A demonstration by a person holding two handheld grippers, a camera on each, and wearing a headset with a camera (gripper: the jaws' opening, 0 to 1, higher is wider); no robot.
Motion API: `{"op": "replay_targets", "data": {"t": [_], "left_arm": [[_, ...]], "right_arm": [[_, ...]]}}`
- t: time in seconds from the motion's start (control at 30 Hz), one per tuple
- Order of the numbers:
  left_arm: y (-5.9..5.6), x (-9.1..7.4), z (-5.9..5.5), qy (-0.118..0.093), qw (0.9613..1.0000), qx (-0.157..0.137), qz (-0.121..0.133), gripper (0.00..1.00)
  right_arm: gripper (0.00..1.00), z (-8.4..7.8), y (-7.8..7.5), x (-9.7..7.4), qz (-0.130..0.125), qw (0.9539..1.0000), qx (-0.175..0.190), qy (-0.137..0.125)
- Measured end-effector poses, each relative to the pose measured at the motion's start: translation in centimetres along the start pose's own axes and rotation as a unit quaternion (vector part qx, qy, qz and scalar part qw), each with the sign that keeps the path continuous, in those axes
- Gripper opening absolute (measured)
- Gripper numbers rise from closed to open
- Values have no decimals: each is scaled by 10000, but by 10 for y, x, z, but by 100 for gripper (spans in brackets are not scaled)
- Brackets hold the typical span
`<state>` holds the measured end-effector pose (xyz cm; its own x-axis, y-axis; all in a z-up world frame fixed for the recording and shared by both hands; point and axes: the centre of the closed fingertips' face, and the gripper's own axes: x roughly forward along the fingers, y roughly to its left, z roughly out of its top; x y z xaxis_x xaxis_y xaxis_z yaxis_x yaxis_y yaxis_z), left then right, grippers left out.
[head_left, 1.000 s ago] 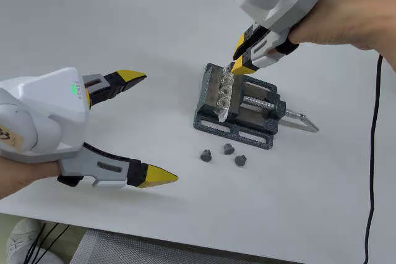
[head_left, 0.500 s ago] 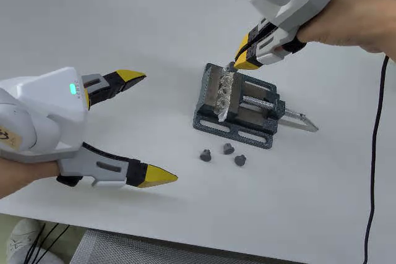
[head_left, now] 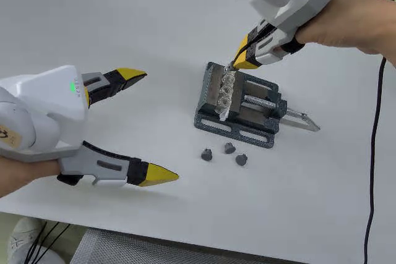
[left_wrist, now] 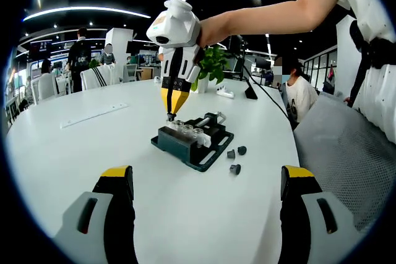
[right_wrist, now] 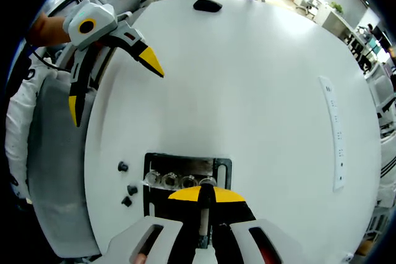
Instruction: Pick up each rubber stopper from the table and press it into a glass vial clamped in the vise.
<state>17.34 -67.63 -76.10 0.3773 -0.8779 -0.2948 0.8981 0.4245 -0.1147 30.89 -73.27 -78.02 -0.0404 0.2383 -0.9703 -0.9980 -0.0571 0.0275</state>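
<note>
A dark metal vise [head_left: 247, 122] stands on the white table and clamps a row of several clear glass vials [head_left: 225, 93]. My right gripper [head_left: 235, 65] is shut at the far end of the row, with a small dark rubber stopper [left_wrist: 170, 116] pinched at its tips, right over the end vial [right_wrist: 207, 182]. Three more grey stoppers [head_left: 206, 154] [head_left: 229, 148] [head_left: 241, 159] lie loose on the table in front of the vise. My left gripper [head_left: 154, 125] stands wide open to the left, well away from the vise, with nothing between its jaws.
The vise handle [head_left: 300, 120] sticks out to the right. A black cable [head_left: 373, 128] runs down the table's right side. A white ruler-like strip [right_wrist: 335, 129] lies far off. The table's front edge [head_left: 185, 239] is close to my left hand.
My right gripper has shifted slightly up and to the right over the far end of the vise. The left gripper and the loose stoppers have stayed put.
</note>
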Motion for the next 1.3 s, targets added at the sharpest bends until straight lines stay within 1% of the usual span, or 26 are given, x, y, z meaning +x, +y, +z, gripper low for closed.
{"op": "replay_targets", "data": {"t": [0.13, 0.33, 0.57, 0.6, 0.63, 0.73, 1.07, 1.3], "left_arm": [[0, 1, 0, -1, 10000, 0, -7, 99], [1, 1, 2, -38, 10000, -3, 6, 99], [0, 1, 2, -50, 10000, -8, 9, 99], [0, 1, 2, -43, 10000, -5, 4, 97], [0, 1, 1, -43, 10000, -6, 3, 96], [1, 1, 2, -80, 10000, 2, 41, 99], [1, 2, 1, -69, 10000, -6, 0, 99], [3, 1, 1, -80, 10000, -9, 18, 99]], "right_arm": [[0, 0, -1, 0, -14, 10000, -86, 38], [1, 0, 0, 1, -15, 9999, -123, 89], [1, 1, 0, 3, 33, 9993, -268, 257], [1, 0, 1, 3, 37, 9992, -287, 273], [1, 0, 1, 3, 42, 9992, -273, 282], [1, 0, 0, 3, 64, 9992, -271, 298], [1, 0, -1, 4, 74, 9992, -243, 323], [1, 0, -2, 4, 76, 9990, -256, 345]]}}
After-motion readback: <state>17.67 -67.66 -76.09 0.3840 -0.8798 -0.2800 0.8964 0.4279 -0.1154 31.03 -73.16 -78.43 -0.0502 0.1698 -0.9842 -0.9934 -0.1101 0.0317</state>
